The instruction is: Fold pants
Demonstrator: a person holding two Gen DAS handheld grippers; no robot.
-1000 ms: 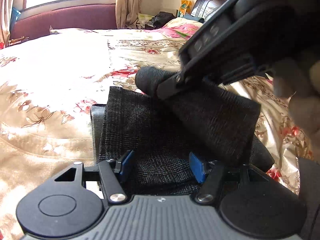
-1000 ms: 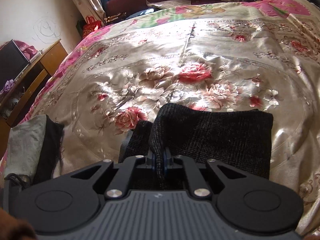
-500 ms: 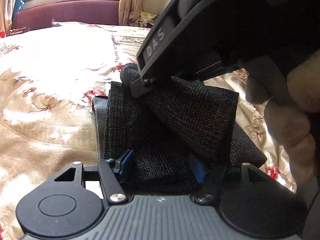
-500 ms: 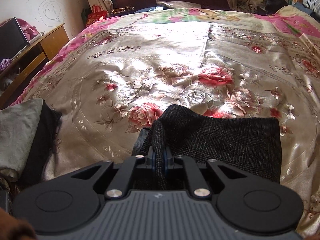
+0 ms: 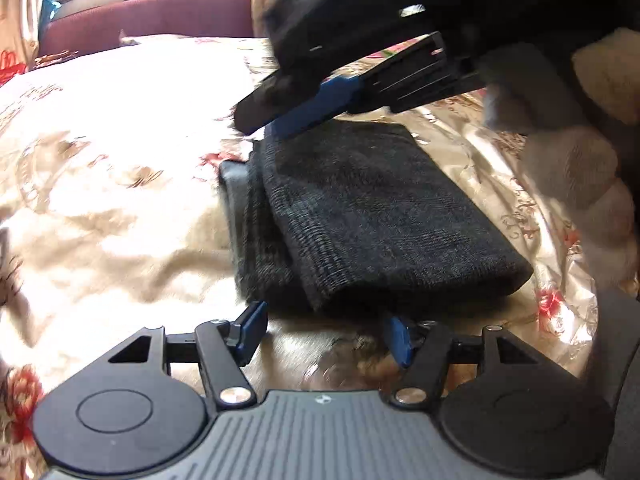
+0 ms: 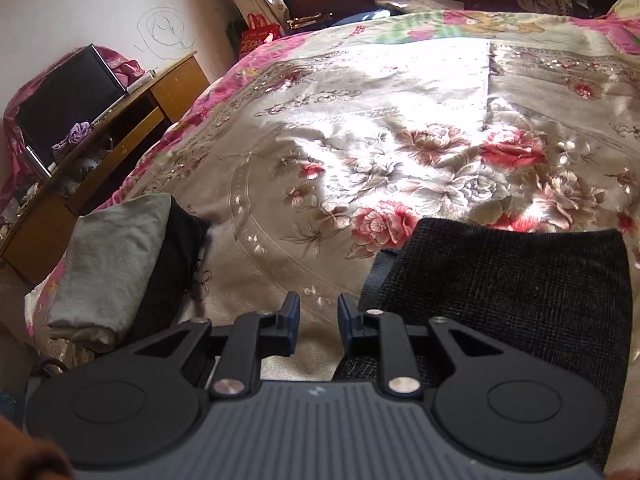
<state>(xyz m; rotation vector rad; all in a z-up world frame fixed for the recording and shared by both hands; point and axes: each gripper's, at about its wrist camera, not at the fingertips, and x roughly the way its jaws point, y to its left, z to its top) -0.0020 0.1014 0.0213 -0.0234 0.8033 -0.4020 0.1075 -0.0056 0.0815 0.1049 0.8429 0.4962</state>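
Item: dark checked pants (image 5: 376, 216), folded into a compact rectangular bundle of several layers, lying flat on a floral satin bedspread (image 5: 120, 208). Left gripper (image 5: 326, 334): jaws spread wide, blue pads clear of the cloth and holding nothing, the bundle's near edge just ahead of them; the right-hand pad is partly hidden under that edge. Right gripper (image 6: 318, 322): jaws parted by a narrow gap, gripping nothing, bedspread showing between them, the pants (image 6: 508, 292) just beside and to their right. Obscured: the left wrist view is motion-blurred, so weave and fold lines read poorly; the right gripper (image 5: 288, 108) crosses its top as a dark mass with 1 blue pad visible above the bundle's far corner, and whether that pad touches the cloth cannot be told; the gloved hand (image 5: 568, 152) holding it is cut off at the right edge. The pants' near portion in the right wrist view is hidden behind the gripper body. Seen only from the right wrist: a wooden desk (image 6: 120, 128) with a black box (image 6: 68, 92) at the left, a grey and black cloth heap (image 6: 120, 264) at the bed's edge, a scribble on the wall (image 6: 164, 28). Both views: a maroon sofa back (image 5: 152, 20) under the window.
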